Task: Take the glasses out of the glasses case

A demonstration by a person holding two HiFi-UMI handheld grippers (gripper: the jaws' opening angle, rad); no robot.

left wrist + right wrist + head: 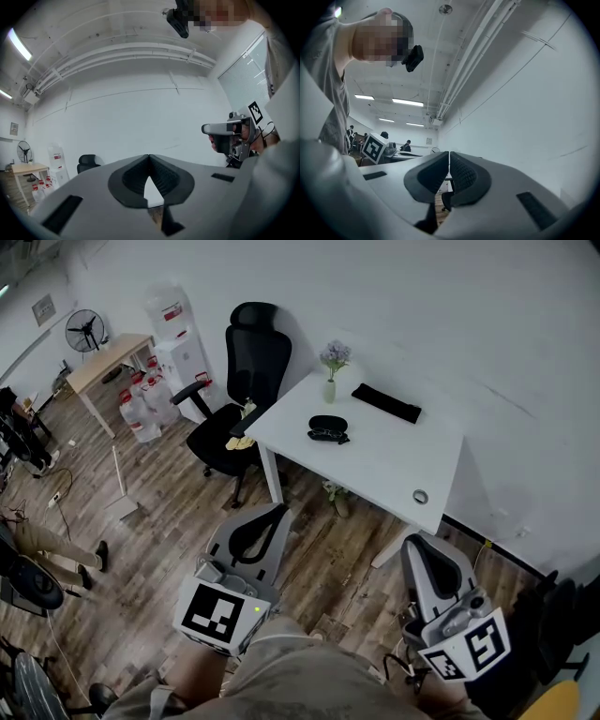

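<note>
A black oval glasses case (327,423) lies on the white table (394,465), with what looks like dark glasses (330,437) against its near side. Both grippers are held low over the wooden floor, well short of the table. My left gripper (278,511) points toward the table's left corner, jaws together and nothing between them; the left gripper view shows its pads meeting at the tip (149,157). My right gripper (412,541) sits below the table's near right edge, also shut and empty, pads touching (449,154).
On the table stand a small vase of flowers (333,362), a long flat black object (385,402) and a small ring (420,496). A black office chair (239,395) is at the table's left end. Water bottles (145,404) and a wooden desk (108,360) are farther left.
</note>
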